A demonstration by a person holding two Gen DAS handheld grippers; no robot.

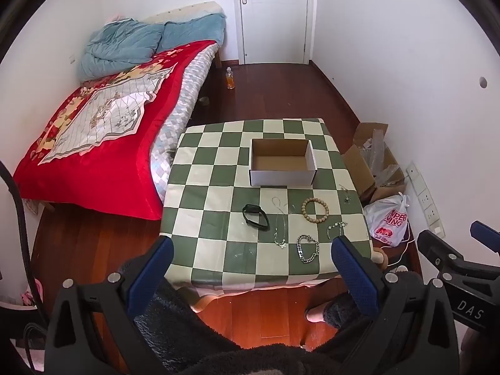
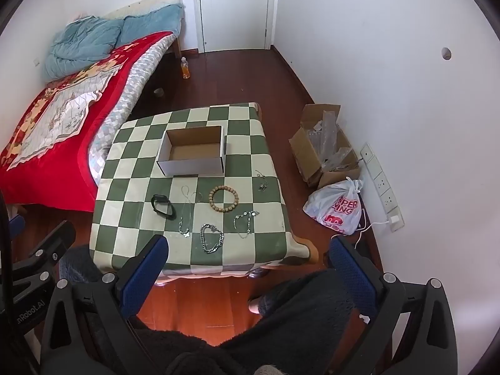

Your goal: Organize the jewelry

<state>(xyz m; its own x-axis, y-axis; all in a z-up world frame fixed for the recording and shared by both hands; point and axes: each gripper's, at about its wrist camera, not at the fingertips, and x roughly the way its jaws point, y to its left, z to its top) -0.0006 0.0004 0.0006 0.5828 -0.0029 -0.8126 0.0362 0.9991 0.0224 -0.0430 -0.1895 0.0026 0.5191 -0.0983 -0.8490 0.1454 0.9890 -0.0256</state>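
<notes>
An empty white cardboard box (image 1: 282, 162) (image 2: 193, 153) stands at the back of a small table with a green checked cloth (image 1: 212, 187) (image 2: 134, 181). In front of it lie a black band (image 1: 255, 215) (image 2: 162, 207), a thin necklace (image 1: 279, 225) (image 2: 186, 215), a wooden bead bracelet (image 1: 315, 206) (image 2: 223, 199), a silver chain bracelet (image 1: 307, 248) (image 2: 212, 238), a stone bracelet (image 1: 337, 228) (image 2: 246, 221) and a small pendant (image 1: 345, 194) (image 2: 262, 182). My left gripper (image 1: 251, 251) and right gripper (image 2: 248, 251) are open and empty, held above the table's near edge.
A bed with a red blanket (image 1: 93, 125) stands left of the table. An open carton (image 2: 325, 147), a plastic bag (image 2: 337, 207) and a power strip (image 2: 381, 187) lie on the floor at the right wall. A bottle (image 1: 230, 78) stands on the floor near the door.
</notes>
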